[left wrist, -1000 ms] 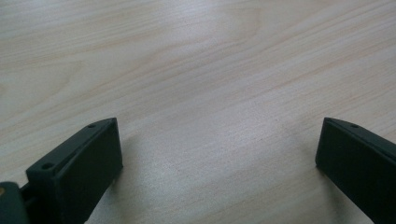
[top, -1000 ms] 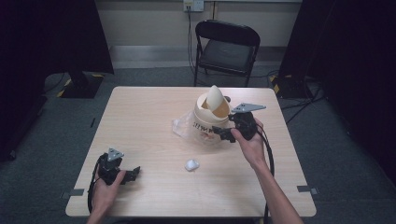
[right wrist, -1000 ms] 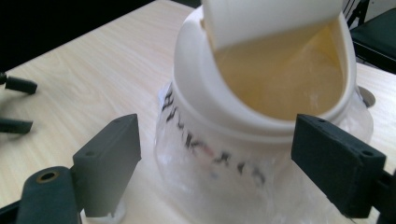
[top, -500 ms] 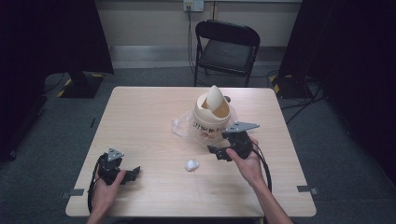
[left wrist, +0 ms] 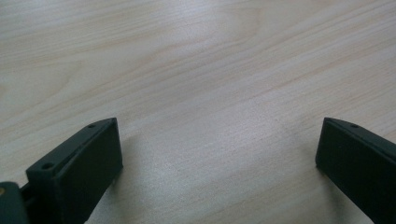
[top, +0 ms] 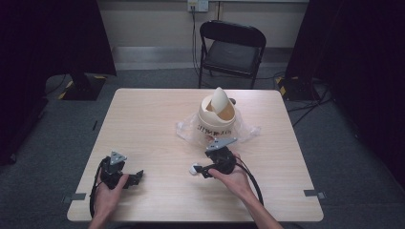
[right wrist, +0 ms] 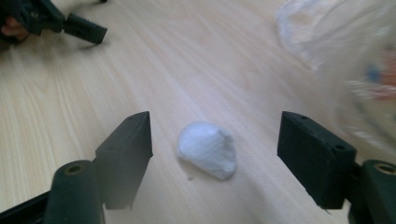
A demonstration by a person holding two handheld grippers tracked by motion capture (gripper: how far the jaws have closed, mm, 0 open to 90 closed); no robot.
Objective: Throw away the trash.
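The cream bin, just beyond the right gripper, carries dark printed markings too small to read.

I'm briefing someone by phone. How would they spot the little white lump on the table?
Start at the cream bin on its clear plastic bag. Nearer the person lies the white wad, between the open jaws of the right gripper. It is the table's only small, crumpled thing.

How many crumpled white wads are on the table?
1. The white wad lies on the table, between the open fingers of the right gripper. More might hide inside the bin.
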